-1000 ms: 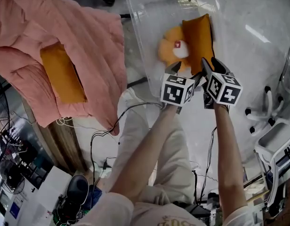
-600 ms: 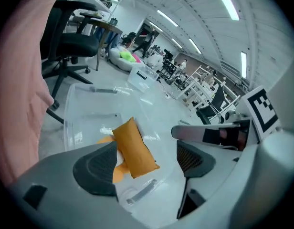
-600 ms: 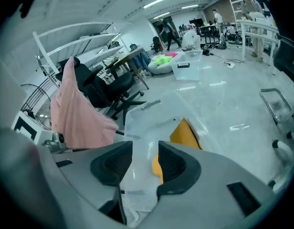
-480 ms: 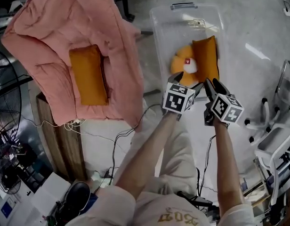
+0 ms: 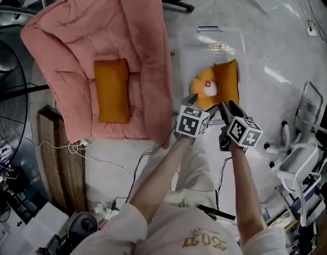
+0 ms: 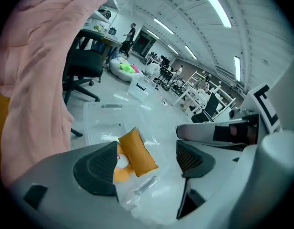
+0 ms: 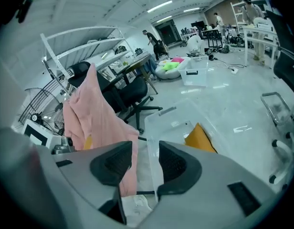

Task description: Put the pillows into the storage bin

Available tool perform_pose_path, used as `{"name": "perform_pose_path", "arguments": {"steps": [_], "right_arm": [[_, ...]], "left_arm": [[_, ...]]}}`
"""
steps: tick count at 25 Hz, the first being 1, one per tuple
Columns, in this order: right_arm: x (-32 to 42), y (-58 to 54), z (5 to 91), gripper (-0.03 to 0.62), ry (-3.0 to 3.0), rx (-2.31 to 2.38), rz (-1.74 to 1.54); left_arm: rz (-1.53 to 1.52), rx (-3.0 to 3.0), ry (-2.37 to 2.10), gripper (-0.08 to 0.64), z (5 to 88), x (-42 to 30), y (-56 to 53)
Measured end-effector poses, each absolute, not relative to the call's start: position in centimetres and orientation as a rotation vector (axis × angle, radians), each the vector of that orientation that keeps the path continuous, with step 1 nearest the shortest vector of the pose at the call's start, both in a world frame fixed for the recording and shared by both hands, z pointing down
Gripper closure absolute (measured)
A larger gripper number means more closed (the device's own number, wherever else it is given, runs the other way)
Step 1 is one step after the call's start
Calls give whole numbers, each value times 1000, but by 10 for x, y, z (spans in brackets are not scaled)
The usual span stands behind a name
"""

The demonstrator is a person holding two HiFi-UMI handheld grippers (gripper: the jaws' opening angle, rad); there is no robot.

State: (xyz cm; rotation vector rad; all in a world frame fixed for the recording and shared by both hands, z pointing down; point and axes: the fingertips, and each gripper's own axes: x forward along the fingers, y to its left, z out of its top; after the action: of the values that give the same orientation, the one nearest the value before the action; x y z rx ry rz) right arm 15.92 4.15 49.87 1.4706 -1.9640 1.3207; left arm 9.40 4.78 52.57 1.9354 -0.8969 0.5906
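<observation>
Left gripper and right gripper now sit higher, clear of the bin, jaws apart, empty. Next, pinch the pillow on the quilt by opposite ends.

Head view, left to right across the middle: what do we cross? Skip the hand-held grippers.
Black fan → pink quilt → flat orange pillow → flower cushion → second orange pillow, both in the storage bin → white chair.

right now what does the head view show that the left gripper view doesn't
Only the head view: the person's forearms and the black wire fan. Only the left gripper view: the ceiling strip lights and far shelving. Both: the clear plastic storage bin, the orange rectangular pillow inside it, and the pink quilted blanket.
</observation>
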Motion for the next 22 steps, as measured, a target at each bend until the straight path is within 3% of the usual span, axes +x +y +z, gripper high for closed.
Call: {"name": "perform_pose_path", "arguments": {"steps": [11,22], "right_arm": [[49,46,438,420,-2085,1402,1242],[-82,45,432,396,-2174,1163,1177]], "left_arm": [[527,1977,-963,166,469,1,57],[459,1886,-1138,149,465,-132,62]]}}
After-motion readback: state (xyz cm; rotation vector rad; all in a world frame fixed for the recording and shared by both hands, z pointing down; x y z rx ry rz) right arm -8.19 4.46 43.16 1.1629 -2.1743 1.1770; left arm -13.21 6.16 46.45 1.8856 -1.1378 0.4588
